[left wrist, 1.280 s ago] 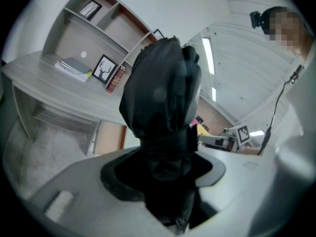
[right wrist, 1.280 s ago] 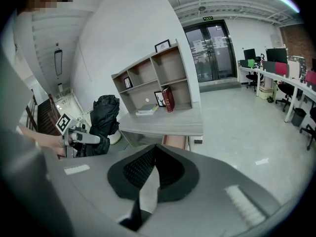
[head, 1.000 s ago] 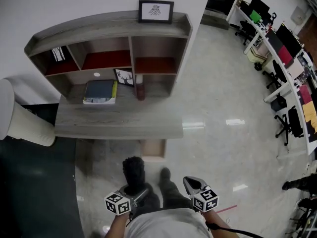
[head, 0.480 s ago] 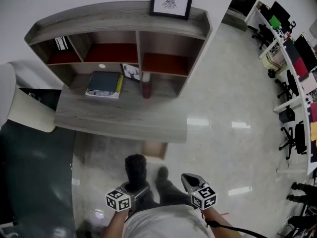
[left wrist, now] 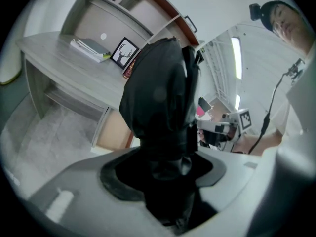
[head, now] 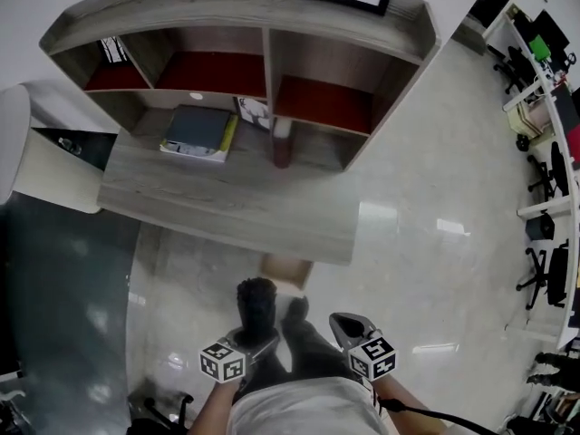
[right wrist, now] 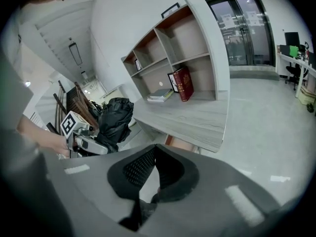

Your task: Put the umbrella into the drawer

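A black folded umbrella [head: 256, 302] stands upright in my left gripper [head: 252, 338], which is shut on its lower end. In the left gripper view the umbrella [left wrist: 158, 93] fills the middle and hides the pads. My right gripper [head: 344, 323] is beside it to the right, shut with nothing between its jaws. The right gripper view shows the umbrella [right wrist: 114, 120] and the left gripper [right wrist: 91, 144] at the left. A tan drawer unit [head: 287, 270] shows under the grey desk [head: 227, 208], just ahead of my feet; its front [left wrist: 116, 127] is also in the left gripper view.
On the desk stands a shelf unit [head: 263, 25] with a flat book [head: 198, 132], a red book [head: 283, 143] and small picture frames. A white cylinder [head: 18, 166] stands left of the desk. Office chairs [head: 544, 234] are far right on the glossy floor.
The desk and shelf have grown larger and slid up the head view as the person stepped closer. Both grippers stay low in the view, the umbrella still held in the left one.
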`<state>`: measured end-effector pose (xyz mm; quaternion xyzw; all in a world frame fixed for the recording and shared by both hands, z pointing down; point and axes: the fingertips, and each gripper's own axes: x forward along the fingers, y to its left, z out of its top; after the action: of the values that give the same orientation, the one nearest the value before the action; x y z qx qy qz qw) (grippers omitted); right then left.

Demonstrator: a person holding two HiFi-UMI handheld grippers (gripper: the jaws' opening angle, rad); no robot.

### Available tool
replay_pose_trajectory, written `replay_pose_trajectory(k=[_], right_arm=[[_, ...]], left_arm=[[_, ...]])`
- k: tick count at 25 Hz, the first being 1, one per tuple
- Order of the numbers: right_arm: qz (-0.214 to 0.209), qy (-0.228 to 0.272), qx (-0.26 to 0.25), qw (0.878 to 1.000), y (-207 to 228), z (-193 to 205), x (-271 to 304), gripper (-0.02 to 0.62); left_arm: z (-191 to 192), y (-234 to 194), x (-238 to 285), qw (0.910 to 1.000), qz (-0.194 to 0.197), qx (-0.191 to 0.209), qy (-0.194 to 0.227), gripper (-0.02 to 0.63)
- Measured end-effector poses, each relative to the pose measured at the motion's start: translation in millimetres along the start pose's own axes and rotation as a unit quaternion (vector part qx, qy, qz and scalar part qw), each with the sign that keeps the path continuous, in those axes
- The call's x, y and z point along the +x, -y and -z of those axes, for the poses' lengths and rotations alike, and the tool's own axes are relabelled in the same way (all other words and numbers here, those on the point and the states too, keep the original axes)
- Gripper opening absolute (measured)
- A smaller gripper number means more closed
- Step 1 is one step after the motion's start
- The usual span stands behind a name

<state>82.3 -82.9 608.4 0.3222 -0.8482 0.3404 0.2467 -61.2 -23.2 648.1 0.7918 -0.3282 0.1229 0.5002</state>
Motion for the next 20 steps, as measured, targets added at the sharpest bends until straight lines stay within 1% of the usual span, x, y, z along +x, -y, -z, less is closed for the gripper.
replay_pose_trajectory(k=[3,6,10,15,20], right_arm=[[-0.009,-0.011,-0.004,1.000,15.2,0.7,16.8,0.005],[-0.018,-0.019,-0.006,1.000,27.5,5.0,31.8,0.005],[-0.027,-0.028,-0.004,0.999,39.5,11.2,50.6,0.005],[-0.034,-0.038,0.005,0.999,51.3,20.4,65.0,0.005],[-0.031,-0.042,0.021,0.998,64.3,27.5,77.4,0.005]], left_arm=[[-0.4,-15.1,17.3,0.9998,-0.011,-0.012,0.005,0.245],[4.7,-30.9,33.7,0.9996,-0.022,-0.016,0.004,0.245],[14.6,-55.1,52.3,0.9992,-0.035,-0.015,-0.013,0.245],[22.3,-74.4,67.1,0.9980,-0.051,-0.029,-0.026,0.245],[33.0,-93.2,83.1,0.9966,-0.062,-0.035,-0.041,0.245]])
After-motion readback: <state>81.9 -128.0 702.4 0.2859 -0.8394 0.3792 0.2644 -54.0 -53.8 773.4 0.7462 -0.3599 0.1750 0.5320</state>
